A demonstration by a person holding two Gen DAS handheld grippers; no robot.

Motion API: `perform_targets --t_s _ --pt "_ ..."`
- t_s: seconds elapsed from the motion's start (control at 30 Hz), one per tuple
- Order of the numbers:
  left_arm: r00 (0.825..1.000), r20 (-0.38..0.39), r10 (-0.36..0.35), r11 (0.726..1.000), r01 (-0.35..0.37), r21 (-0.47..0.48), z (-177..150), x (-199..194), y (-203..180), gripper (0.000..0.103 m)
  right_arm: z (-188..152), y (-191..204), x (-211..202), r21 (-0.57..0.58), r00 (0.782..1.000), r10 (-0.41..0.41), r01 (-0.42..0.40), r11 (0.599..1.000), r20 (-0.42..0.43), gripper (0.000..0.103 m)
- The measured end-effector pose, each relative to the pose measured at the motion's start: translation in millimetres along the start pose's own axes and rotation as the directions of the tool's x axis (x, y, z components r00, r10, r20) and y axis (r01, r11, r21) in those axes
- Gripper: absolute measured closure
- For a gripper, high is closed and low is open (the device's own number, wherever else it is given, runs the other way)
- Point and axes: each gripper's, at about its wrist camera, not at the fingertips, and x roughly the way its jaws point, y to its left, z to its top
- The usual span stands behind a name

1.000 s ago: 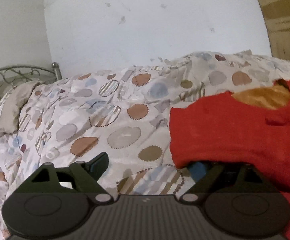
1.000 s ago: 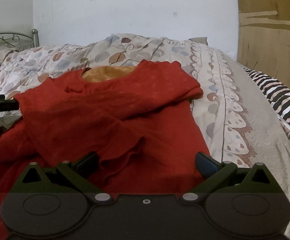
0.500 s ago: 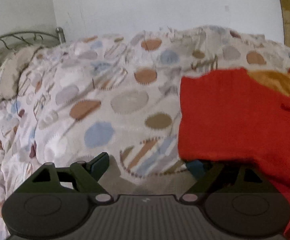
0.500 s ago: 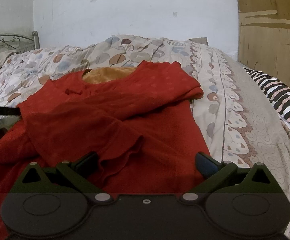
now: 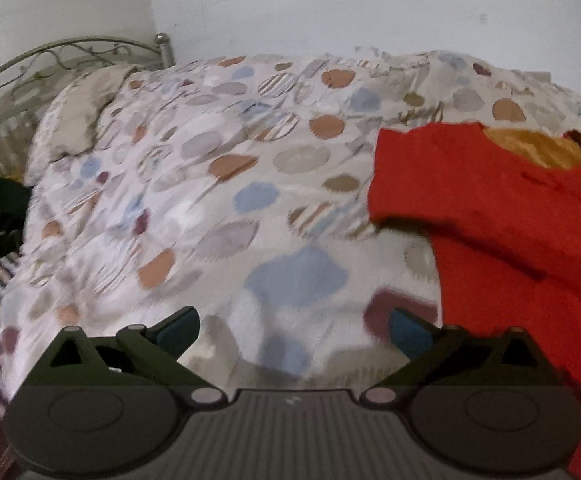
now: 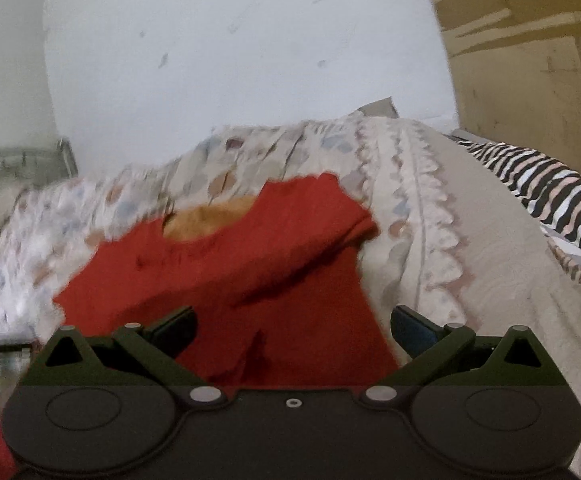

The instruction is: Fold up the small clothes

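Red garment [image 5: 502, 216] with orange lining [image 5: 530, 148], cream duvet [image 5: 226, 184] with multicoloured spots, black-and-white striped fabric [image 6: 550, 184]

The left tongs [image 5: 294, 332] have a dark olive-green frame with two angled link arms on each side, each ending in a triangular cut-out plate. Its fingers [image 5: 176, 330] carry dark blue pads. Two pale round pins sit where the links meet the body, and small pale pin heads cap the outer links. The body between them is grey with fine lengthwise ribs and a tiny light mark in the middle, flanked by two large dark discs with raised rings.

The right tongs [image 6: 292, 330] are built alike, with blue-padded fingers [image 6: 410, 330], but the centre plate is smooth black with one small screw.
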Motion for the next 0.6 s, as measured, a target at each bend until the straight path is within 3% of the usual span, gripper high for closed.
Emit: perform_targets --t_s 0.1,0.17,0.23,0.3,0.4,0.47,0.5,0.6 --pt "0.998 0.062 0.003 0.996 0.003 -0.087 -9 -28 9 0.0 24 -14 9 -0.054 0.995 -0.103 0.104 0.993 0.018 0.0" --pt "0.995 0.102 -0.022 0.99 0.036 -0.134 -7 -41 11 0.0 38 -19 30 -0.19 0.978 -0.209 0.201 0.961 -0.022 0.0" --pt "0.99 0.127 -0.069 0.987 0.086 -0.133 1 -47 7 0.0 44 -22 54 -0.327 0.966 -0.258 0.235 0.915 -0.028 0.001" --pt "0.983 0.138 -0.122 0.986 0.135 -0.093 13 -46 -4 0.0 47 -23 73 -0.418 0.972 -0.233 0.203 0.885 -0.022 0.007" --pt "0.963 0.156 -0.221 0.971 0.232 -0.056 23 -45 -23 0.0 44 -19 100 -0.578 0.974 -0.228 0.186 0.795 -0.001 0.012" --pt "0.94 0.136 -0.314 0.945 0.324 -0.055 27 -41 -34 0.0 41 -19 116 -0.648 0.974 -0.225 0.181 0.739 0.015 0.029" --pt "0.926 0.126 -0.356 0.929 0.366 -0.061 28 -38 -38 0.0 41 -20 122 -0.67 0.975 -0.222 0.179 0.72 0.022 0.032" --pt "0.902 0.101 -0.42 0.903 0.427 -0.051 24 -34 -51 0.0 39 -19 134 -0.725 0.978 -0.206 0.156 0.671 0.02 0.05"
